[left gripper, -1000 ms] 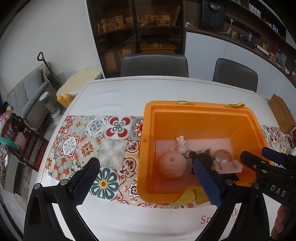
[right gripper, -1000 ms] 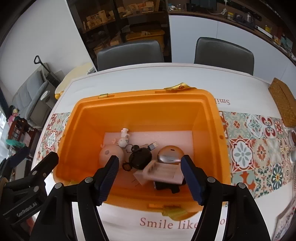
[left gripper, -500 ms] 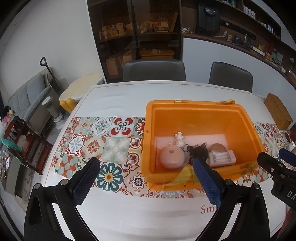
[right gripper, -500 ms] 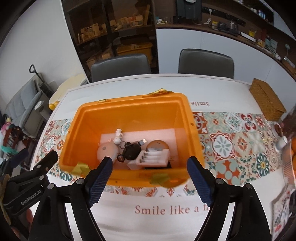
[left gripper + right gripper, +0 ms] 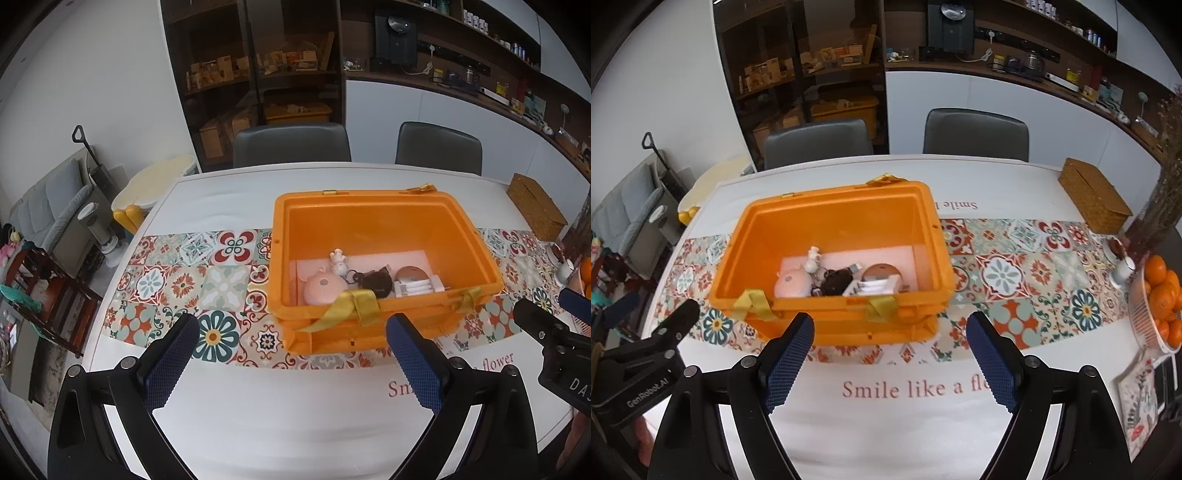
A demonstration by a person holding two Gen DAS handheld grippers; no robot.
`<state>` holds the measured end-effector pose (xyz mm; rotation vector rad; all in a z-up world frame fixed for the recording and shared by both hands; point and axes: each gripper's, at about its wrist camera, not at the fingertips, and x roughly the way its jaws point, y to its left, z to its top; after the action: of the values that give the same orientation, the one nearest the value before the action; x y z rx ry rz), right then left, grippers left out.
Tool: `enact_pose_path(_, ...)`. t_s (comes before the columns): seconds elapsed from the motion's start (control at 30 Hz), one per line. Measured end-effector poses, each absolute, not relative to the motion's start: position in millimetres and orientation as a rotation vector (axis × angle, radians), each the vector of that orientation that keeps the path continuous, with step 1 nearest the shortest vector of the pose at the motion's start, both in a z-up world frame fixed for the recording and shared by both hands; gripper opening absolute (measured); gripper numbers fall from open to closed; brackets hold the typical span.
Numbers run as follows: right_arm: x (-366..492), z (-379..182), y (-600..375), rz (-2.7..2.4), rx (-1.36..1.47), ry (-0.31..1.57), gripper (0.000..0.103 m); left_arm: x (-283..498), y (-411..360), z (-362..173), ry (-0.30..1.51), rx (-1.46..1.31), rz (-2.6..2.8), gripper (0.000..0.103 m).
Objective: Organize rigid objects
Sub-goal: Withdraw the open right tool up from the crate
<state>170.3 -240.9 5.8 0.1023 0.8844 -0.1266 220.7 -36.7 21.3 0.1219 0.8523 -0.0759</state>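
Both grippers have drawn back from the orange bin point(image 5: 834, 236); the right gripper point(image 5: 890, 362), its jaws having just been opening, and the left gripper point(image 5: 295, 365) stand spread and empty. Inside the bin on the table point(image 5: 295, 417) lie a pink round toy point(image 5: 325, 291), a figurine point(image 5: 338, 261) and a black item point(image 5: 376, 283). Sorting looks finished or paused; any next move means finding another loose object.

White walls; dark shelving point(image 5: 258, 85) behind two grey chairs point(image 5: 291, 144); grey sofa point(image 5: 40, 206), possibly, far left, edge blurred.

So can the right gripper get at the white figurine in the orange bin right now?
Probably yes: the orange bin has no lid, the white figurine stands uncovered, and the right gripper is open, empty.
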Motion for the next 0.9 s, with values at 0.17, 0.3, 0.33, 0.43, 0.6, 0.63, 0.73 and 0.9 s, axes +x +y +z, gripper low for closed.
enact_pose_path(0.17,155,6,-242,-0.136,0.093,0.882,0.085,207,-44,24,0.847,0.137,-0.091,0.103)
enact_pose_path(0.3,146,7,-243,-0.136,0.087,0.884,0.085,198,-47,26,0.840,0.142,-0.100,0.103)
enact_pose_path(0.33,144,7,-243,-0.136,0.087,0.884,0.085,196,-47,26,0.839,0.142,-0.102,0.103)
enact_pose_path(0.43,140,6,-245,-0.136,0.089,0.887,0.085,192,-47,28,0.835,0.142,-0.105,0.103)
enact_pose_path(0.6,134,6,-246,-0.134,0.091,0.887,0.085,188,-48,28,0.838,0.143,-0.102,0.103)
enact_pose_path(0.63,134,6,-246,-0.136,0.090,0.889,0.085,188,-48,29,0.839,0.143,-0.102,0.103)
enact_pose_path(0.73,133,6,-246,-0.133,0.090,0.890,0.085,186,-48,28,0.841,0.141,-0.098,0.103)
enact_pose_path(0.9,132,6,-246,-0.131,0.090,0.891,0.085,184,-49,28,0.845,0.140,-0.093,0.103)
